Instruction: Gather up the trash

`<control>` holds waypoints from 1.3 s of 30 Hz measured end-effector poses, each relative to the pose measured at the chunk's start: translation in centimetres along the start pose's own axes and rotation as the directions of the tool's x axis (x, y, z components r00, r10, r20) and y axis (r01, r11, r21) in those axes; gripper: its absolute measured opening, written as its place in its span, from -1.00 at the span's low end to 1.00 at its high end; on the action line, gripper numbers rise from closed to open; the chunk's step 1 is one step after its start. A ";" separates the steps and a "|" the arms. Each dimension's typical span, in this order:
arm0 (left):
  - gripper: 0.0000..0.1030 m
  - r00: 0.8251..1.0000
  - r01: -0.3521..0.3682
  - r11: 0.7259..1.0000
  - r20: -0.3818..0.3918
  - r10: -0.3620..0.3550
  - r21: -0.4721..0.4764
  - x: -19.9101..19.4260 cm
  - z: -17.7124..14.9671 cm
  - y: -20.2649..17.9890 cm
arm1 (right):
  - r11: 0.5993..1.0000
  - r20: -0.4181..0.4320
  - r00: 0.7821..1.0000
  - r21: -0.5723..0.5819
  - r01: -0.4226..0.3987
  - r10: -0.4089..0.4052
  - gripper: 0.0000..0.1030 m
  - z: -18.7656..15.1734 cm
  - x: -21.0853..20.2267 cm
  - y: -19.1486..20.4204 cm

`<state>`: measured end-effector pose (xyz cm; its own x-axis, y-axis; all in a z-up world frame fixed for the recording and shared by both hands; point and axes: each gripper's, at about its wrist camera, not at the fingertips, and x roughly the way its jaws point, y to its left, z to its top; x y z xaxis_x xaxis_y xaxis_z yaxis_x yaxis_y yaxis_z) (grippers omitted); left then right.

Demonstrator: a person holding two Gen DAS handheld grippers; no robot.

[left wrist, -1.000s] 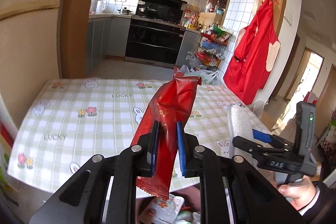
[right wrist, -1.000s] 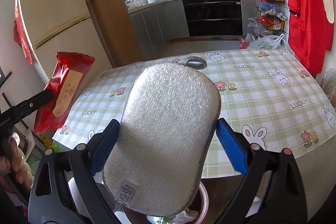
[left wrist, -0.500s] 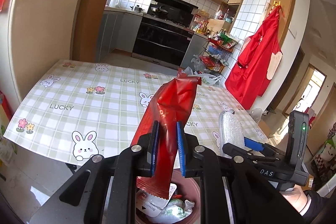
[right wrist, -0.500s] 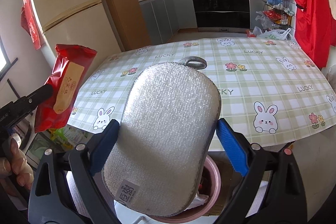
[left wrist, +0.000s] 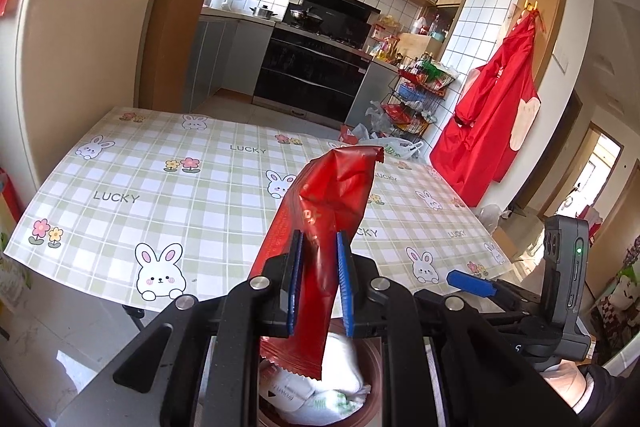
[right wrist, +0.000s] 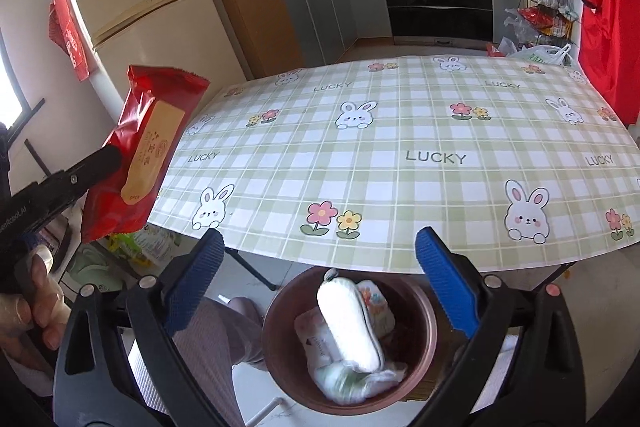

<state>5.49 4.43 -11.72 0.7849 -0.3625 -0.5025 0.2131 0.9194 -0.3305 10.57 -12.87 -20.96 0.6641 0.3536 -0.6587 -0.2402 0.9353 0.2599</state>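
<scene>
My left gripper is shut on a red snack wrapper, which it holds upright over the brown trash bin. From the right wrist view the same wrapper hangs at the left, beyond the table's edge. My right gripper is opening, its jaws wide apart with nothing between them. Directly below it the white sponge pad lies in the bin on top of crumpled wrappers. The right gripper also shows at the right of the left wrist view.
A table with a green checked bunny cloth stands just beyond the bin. A fridge is at the left, a red apron hangs at the right. A person's leg is beside the bin.
The sponge pad has left my right gripper and now lies in the bin; the jaws stand wider. Both grippers have moved toward the table's edge and down, so the bin now shows below.
</scene>
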 end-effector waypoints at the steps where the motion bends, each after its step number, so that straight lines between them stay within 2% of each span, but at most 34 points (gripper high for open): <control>1: -0.68 1.000 0.002 1.000 -0.002 -0.002 0.001 0.0 0.0 -0.1 | 1.000 0.010 1.000 0.004 0.008 -0.008 0.87 0.1 -0.2 -0.2; 10: -0.68 0.997 0.032 0.999 -0.064 -0.031 0.017 0.7 -1.7 -1.5 | 0.992 0.138 0.985 0.080 0.094 -0.105 0.88 1.0 -3.2 -2.4; 18: -0.67 0.991 0.061 0.997 -0.119 -0.056 0.042 1.8 -3.0 -3.2 | 0.985 0.178 0.975 0.133 0.113 -0.135 0.88 1.1 -4.6 -4.1; 24: -0.63 0.983 0.113 0.991 -0.156 -0.101 0.070 2.9 -3.7 -4.1 | 0.979 0.190 0.971 0.168 0.116 -0.148 0.88 1.0 -5.2 -5.2; 25: -0.59 0.981 0.118 0.990 -0.166 -0.104 0.073 3.1 -3.9 -4.3 | 0.977 0.188 0.971 0.179 0.113 -0.147 0.88 0.9 -5.2 -5.5; 27: -0.19 0.977 0.120 0.991 -0.188 -0.106 0.065 3.6 -4.2 -4.4 | 0.975 0.186 0.971 0.192 0.112 -0.149 0.88 0.9 -5.2 -5.8; 32: 0.24 0.977 0.120 0.993 -0.177 -0.118 0.004 3.7 -3.7 -3.4 | 0.973 0.177 0.972 0.200 0.116 -0.152 0.89 0.8 -5.0 -6.3; 36: 0.62 0.986 0.068 0.997 -0.152 -0.064 0.024 3.2 -3.3 -3.3 | 0.975 0.157 0.975 0.183 0.125 -0.154 0.89 0.8 -4.6 -6.2; 39: 0.83 0.993 0.010 0.997 -0.118 -0.001 0.074 2.6 -2.8 -3.5 | 0.979 0.154 0.973 0.139 0.152 -0.173 0.89 1.0 -4.6 -5.7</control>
<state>5.17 -0.18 -14.10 0.7106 -0.3789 -0.5928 0.2632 0.9246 -0.2755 9.65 -19.82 -18.69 0.7968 0.1803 -0.5767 -0.0359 0.9669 0.2527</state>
